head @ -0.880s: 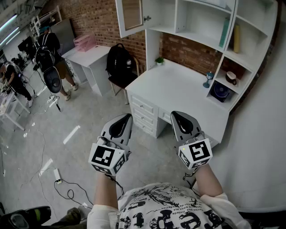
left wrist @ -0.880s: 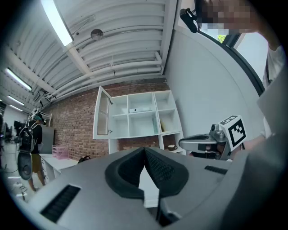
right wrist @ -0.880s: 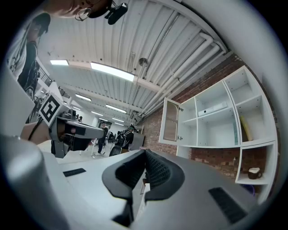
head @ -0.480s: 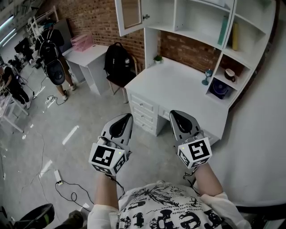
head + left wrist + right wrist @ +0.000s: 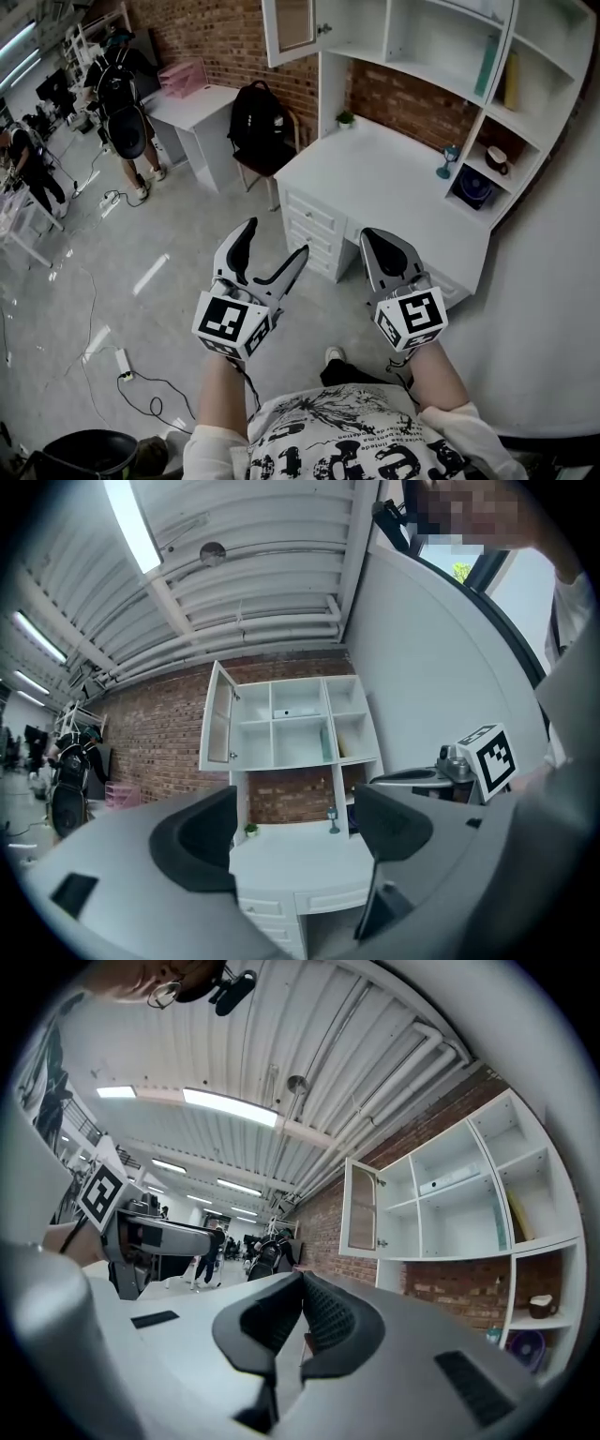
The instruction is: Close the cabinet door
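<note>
Now, holding both level above the floor, short of the white desk (image 5: 394,178). Left gripper (image 5: 275,239) spread wide, nothing between the jaws; right gripper (image 5: 370,239) pinched together, empty. Glass-paned cabinet door (image 5: 291,28) swung open at the upper left of the shelf unit (image 5: 412,42), well apart from both.

Grey left tool (image 5: 275,240), right tool (image 5: 372,236) (checker-marked cubes (image 5: 230,324)); white black-printed T-shirt (image 5: 347,441).
</note>
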Tool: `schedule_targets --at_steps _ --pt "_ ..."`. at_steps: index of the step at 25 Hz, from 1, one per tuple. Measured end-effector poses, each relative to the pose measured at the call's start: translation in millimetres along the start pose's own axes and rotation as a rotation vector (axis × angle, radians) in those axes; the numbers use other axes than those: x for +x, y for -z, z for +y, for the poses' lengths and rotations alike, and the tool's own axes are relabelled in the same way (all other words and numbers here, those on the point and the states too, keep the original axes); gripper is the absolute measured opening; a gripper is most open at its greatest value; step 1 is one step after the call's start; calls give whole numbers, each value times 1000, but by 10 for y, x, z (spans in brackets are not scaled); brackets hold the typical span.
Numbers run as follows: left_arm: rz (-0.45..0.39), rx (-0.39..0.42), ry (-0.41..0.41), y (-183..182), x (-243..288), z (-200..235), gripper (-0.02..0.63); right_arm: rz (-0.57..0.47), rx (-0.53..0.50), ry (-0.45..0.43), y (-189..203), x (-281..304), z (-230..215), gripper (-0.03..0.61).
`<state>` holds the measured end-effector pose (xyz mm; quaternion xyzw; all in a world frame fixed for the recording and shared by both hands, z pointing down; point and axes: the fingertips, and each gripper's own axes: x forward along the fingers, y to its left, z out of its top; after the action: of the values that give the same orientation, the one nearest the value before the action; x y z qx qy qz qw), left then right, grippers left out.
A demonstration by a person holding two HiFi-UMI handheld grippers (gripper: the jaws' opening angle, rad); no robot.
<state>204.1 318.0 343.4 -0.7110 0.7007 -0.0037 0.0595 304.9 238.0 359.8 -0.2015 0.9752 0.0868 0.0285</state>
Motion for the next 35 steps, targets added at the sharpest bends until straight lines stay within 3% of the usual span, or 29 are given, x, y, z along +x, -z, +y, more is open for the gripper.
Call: schedule_targets --at_steps 8,13,22,28,35 --pt "12 -3 -66 247 502 807 376 -15 51 -92 271 1003 -191 15" --pt "-2 13 -120 258 1224 1609 376 -17 28 -108 371 2084 -654 15" --pt "-20 11 -144 327 2650 2733 376 -40 11 -137 460 3736 -1548 15" --pt "-67 -8 -97 344 3198 3284 376 -24 -11 -149 557 4448 -1756 15" --pt "-118 4 -28 269 3803 4064 376 -53 -39 -88 489 5268 -1911 15"
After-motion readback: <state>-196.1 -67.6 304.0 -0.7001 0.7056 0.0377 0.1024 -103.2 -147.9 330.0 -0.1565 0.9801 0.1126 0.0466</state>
